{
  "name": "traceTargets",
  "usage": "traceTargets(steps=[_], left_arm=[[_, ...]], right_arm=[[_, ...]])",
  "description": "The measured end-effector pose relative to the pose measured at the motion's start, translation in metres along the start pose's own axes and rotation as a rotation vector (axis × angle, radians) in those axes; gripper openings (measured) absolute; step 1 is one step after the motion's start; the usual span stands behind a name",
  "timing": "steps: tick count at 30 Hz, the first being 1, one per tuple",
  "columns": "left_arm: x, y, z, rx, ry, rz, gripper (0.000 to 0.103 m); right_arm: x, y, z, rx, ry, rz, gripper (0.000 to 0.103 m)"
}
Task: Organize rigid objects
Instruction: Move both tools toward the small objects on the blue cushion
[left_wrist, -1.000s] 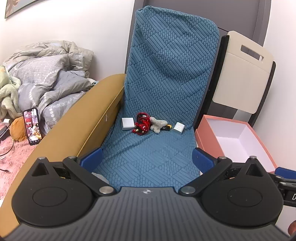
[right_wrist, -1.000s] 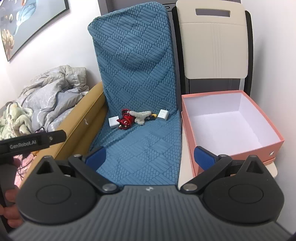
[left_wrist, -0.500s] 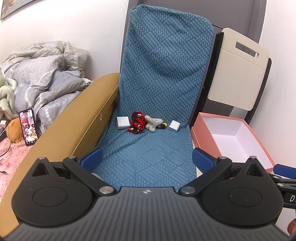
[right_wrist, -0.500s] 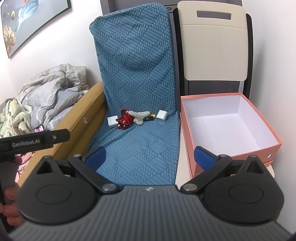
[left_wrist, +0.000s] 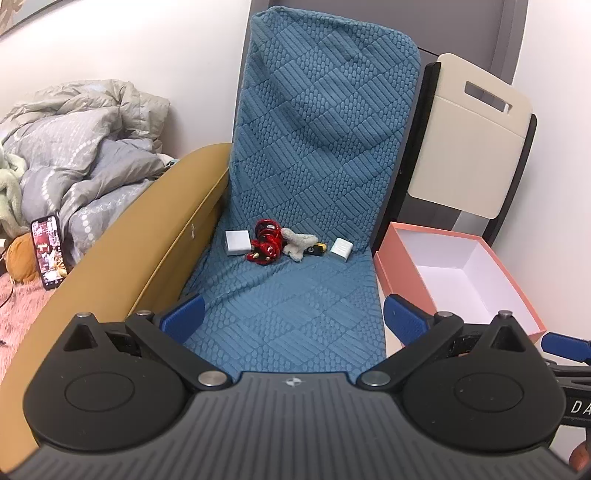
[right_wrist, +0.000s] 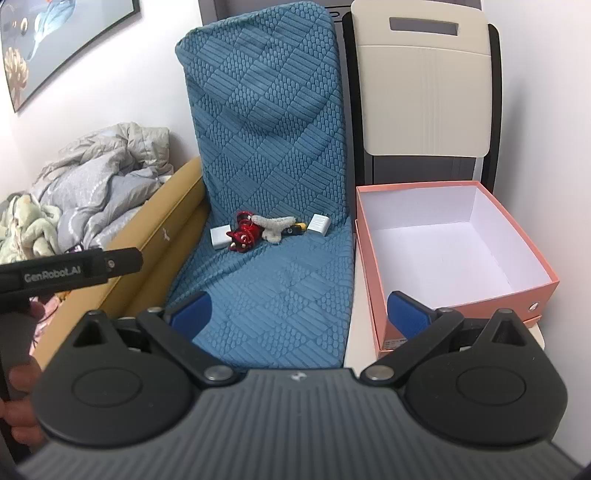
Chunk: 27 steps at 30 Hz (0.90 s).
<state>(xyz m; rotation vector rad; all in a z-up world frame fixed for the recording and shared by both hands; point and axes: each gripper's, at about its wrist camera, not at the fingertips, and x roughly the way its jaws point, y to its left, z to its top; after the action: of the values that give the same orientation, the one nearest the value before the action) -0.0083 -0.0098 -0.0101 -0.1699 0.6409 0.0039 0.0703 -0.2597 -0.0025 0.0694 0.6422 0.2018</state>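
We hold both grippers back from the blue-covered seat (left_wrist: 295, 302), nothing in either. Left gripper (left_wrist: 293, 315): fingers spread wide, blue pads over the seat's front edge. Right gripper (right_wrist: 299, 310): also spread wide, left pad over the seat's front edge, right pad in front of the pink box (right_wrist: 517, 291).

Task items sit in a row at the back edge of the seat, where it meets the backrest:
- white square box (left_wrist: 237, 242), leftmost, near the seat's left edge
- red toy (left_wrist: 266, 247) just beside it, touching the grey-white plush piece (left_wrist: 297, 243)
- small black-and-yellow item (left_wrist: 316, 249) behind the plush, too small to identify
- second white box (left_wrist: 341, 249), rightmost, near the back right corner

Same row in the right wrist view: white box (right_wrist: 219, 236), red toy (right_wrist: 243, 232), plush (right_wrist: 271, 225), second white box (right_wrist: 319, 223).

The pink box is open, white inside, nothing in it, standing just beside the seat's right edge on a pale surface (right_wrist: 354, 343). A folded cream chair (right_wrist: 424, 85) stands behind it.

Left of the seat: tan padded rail (left_wrist: 147, 240), rumpled grey bedding (left_wrist: 85, 155), a lit phone (left_wrist: 48, 254) leaning upright. A hand (right_wrist: 18, 391) shows at the left edge of the right wrist view.
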Motion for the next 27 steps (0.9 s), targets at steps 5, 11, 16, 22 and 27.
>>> traceTargets(steps=[5,11,16,22,27], left_arm=[[0.001,0.002,-0.001,-0.005,0.003,0.004,0.103],[0.001,0.001,0.000,0.001,0.006,0.006,0.103],[0.002,0.001,-0.001,0.001,0.003,-0.002,0.103],[0.003,-0.003,-0.001,0.015,-0.008,-0.011,0.103],[0.008,-0.001,-0.003,0.007,0.009,-0.013,0.103]], right_arm=[[0.001,-0.002,0.000,0.005,0.001,-0.004,0.103],[0.003,-0.002,-0.003,0.009,0.010,-0.018,0.103],[0.001,-0.002,-0.005,-0.003,-0.005,0.011,0.103],[0.007,-0.006,-0.007,0.019,0.016,0.019,0.103],[0.011,-0.009,-0.011,0.037,0.034,0.031,0.103]])
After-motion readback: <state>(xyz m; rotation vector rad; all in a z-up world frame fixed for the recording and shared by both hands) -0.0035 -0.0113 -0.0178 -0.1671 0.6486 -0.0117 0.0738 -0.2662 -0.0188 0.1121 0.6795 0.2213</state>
